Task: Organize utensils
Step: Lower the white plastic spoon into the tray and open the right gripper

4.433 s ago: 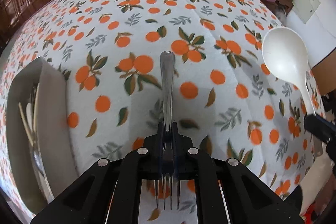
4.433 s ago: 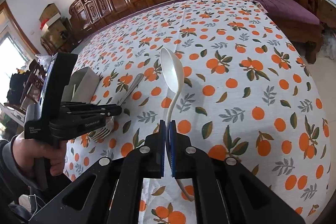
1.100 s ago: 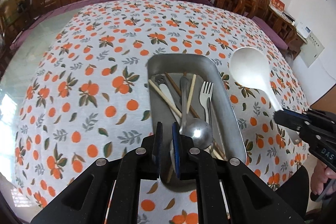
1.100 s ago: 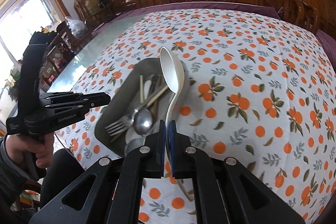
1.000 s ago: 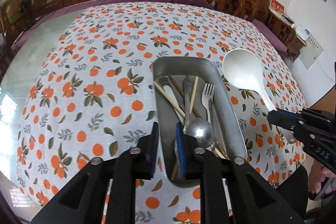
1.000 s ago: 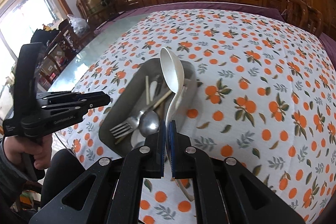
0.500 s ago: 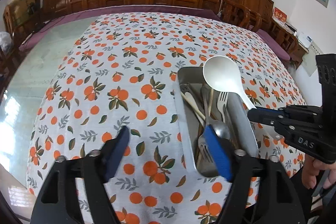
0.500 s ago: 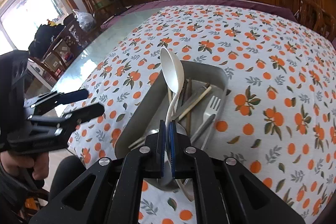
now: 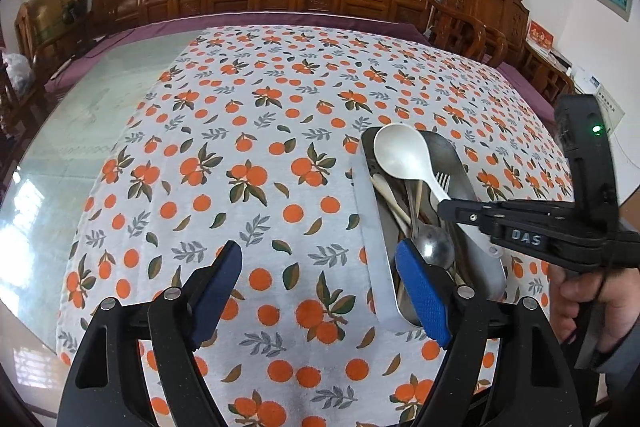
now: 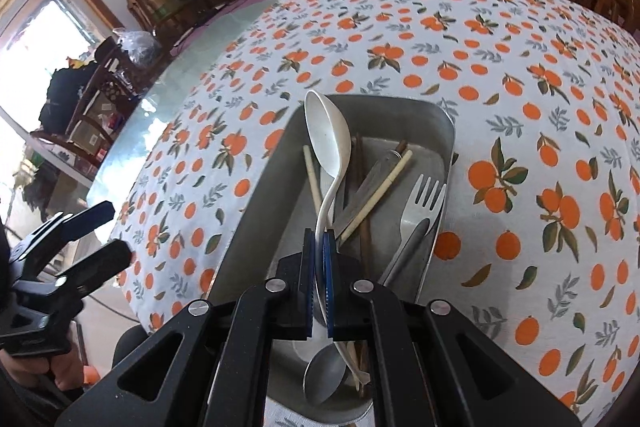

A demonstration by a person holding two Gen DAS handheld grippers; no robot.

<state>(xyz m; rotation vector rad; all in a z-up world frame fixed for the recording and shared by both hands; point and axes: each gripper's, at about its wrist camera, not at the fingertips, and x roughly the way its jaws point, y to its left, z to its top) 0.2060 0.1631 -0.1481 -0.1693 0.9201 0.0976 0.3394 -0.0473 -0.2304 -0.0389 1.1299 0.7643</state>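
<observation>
Right gripper point(image 10: 319, 251) jaws clamped on white spoon point(image 10: 327, 135) handle above metal tray point(image 10: 256, 211); left gripper point(image 9: 318, 263) jaws wide open, empty.

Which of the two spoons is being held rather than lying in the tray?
The white plastic spoon, clamped in the right gripper above the tray. The metal spoon lies loose inside.

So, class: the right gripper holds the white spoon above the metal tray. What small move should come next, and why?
Probably lower it a little and open the jaws. The right gripper is shut on the white spoon, whose bowl hangs over the metal tray where the fork lies. The left gripper is open, beside the tray.
</observation>
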